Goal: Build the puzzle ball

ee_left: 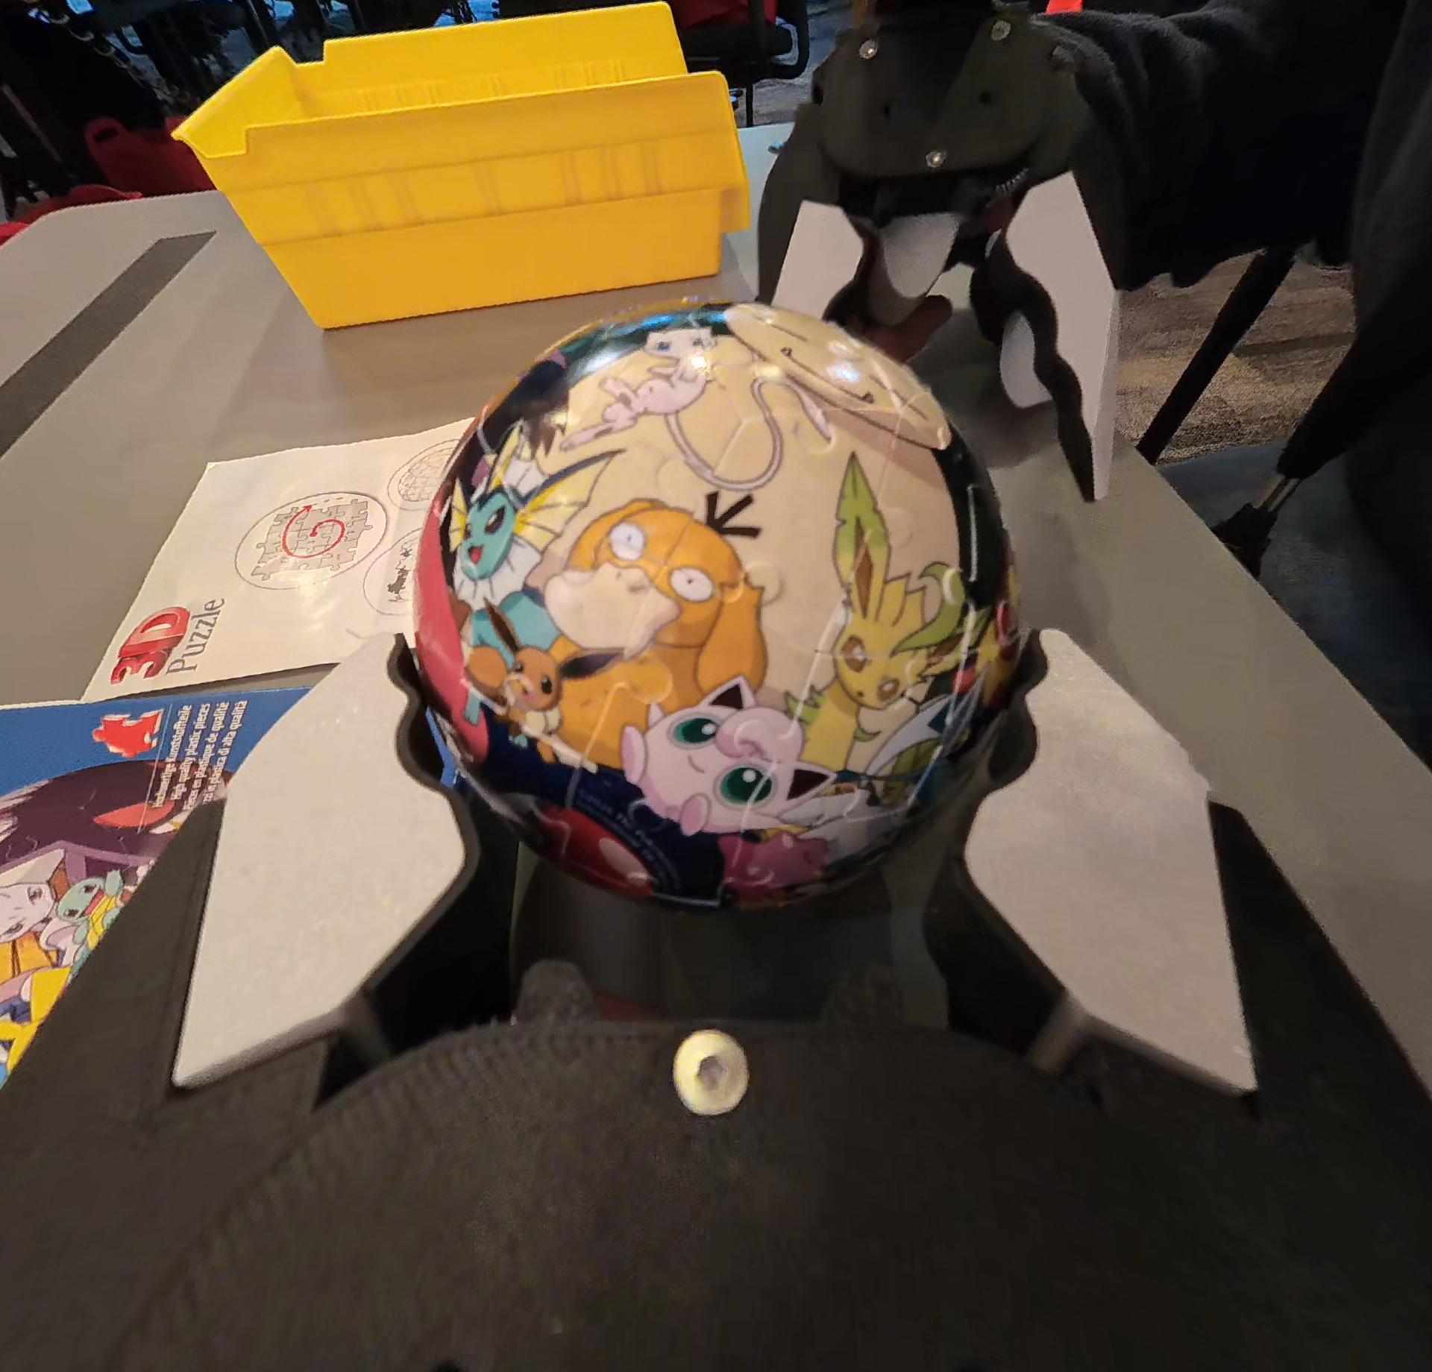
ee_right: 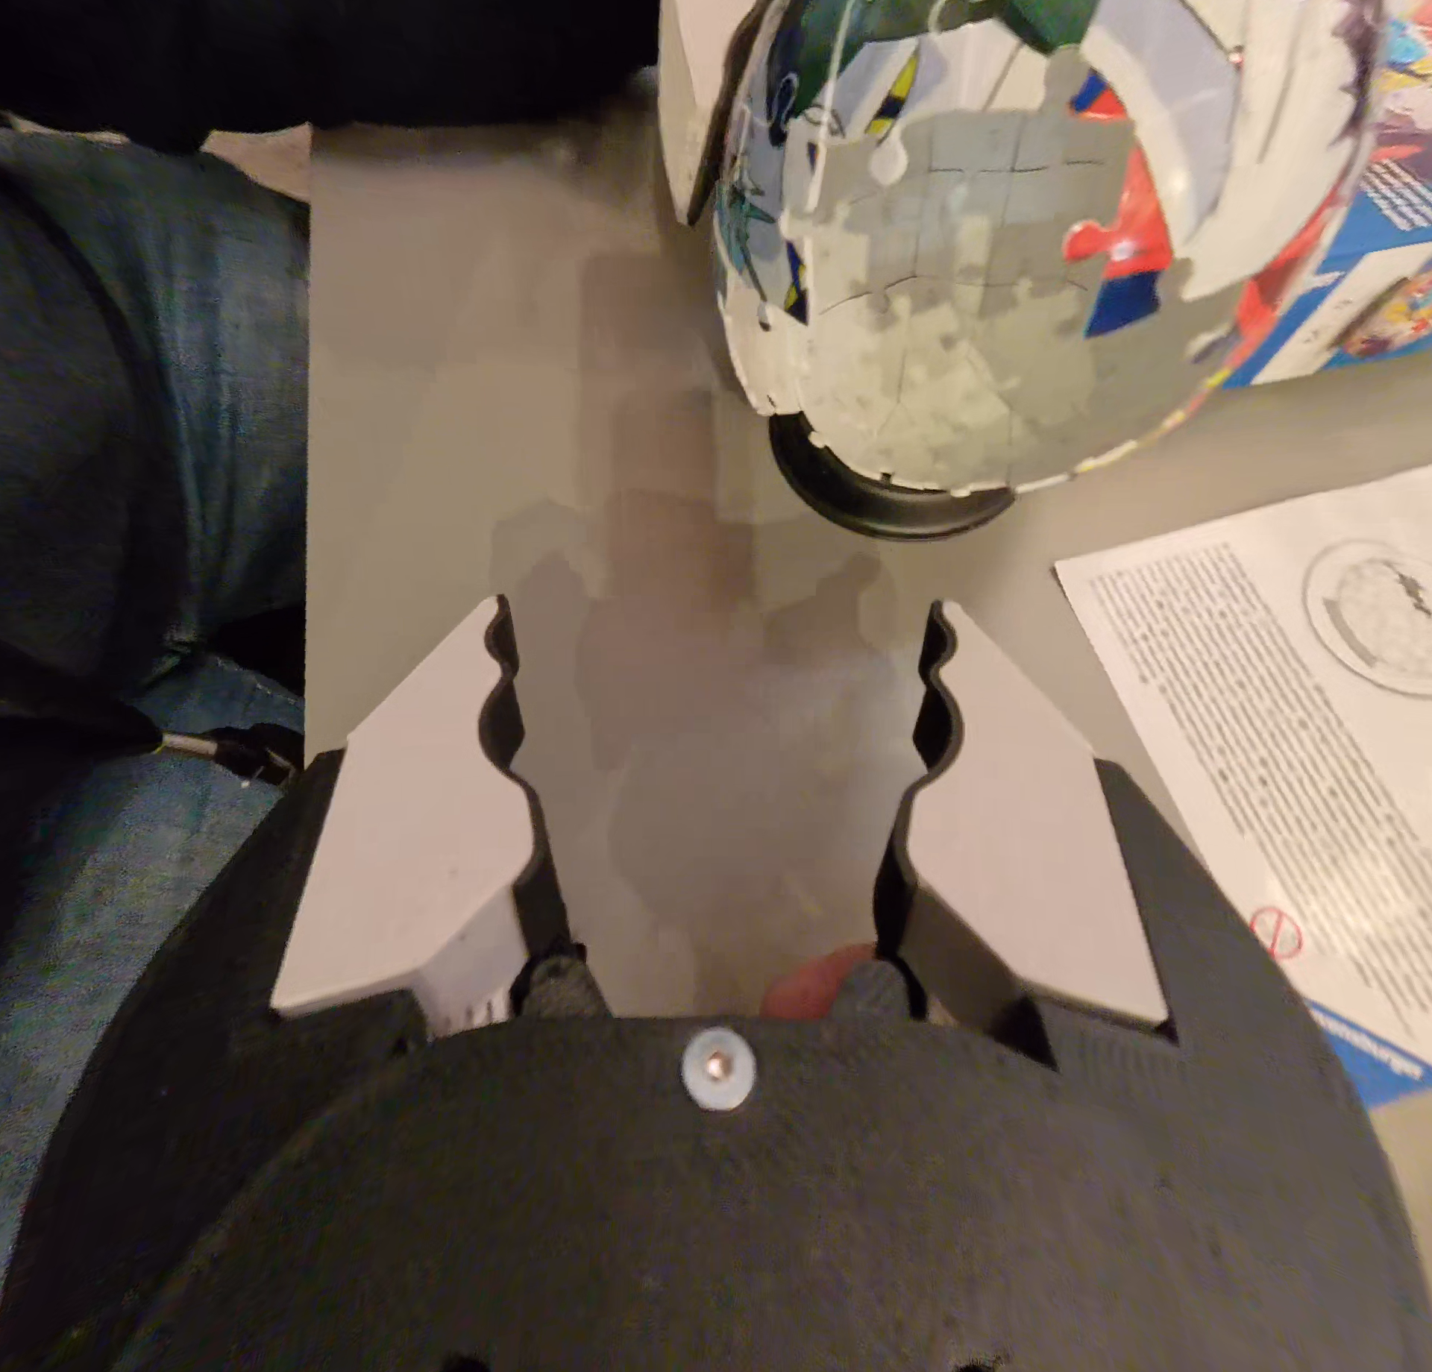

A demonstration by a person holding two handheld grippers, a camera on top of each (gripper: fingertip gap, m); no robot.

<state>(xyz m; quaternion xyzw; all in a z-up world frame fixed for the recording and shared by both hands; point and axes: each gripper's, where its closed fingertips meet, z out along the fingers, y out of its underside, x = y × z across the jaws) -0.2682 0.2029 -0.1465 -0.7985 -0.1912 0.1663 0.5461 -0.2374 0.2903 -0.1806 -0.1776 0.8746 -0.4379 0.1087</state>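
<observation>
One puzzle ball [ee_left: 709, 606] clamped in left claw [ee_left: 717, 676]; right claw [ee_right: 717, 684] agape, empty.

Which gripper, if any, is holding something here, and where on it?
The left gripper clasps the puzzle ball by its two sides, around mid-height. The right gripper is open and holds nothing.

puzzle ball [ee_left: 713, 622]: showing glossy, seemingly plastic pieces
yellow bin [ee_left: 473, 165]: showing smooth plastic
instruction sheet [ee_left: 310, 560]: lying as matt paper

Unfinished cartoon-printed puzzle ball [ee_left: 709, 606] on black stand [ee_right: 876, 494]
</observation>
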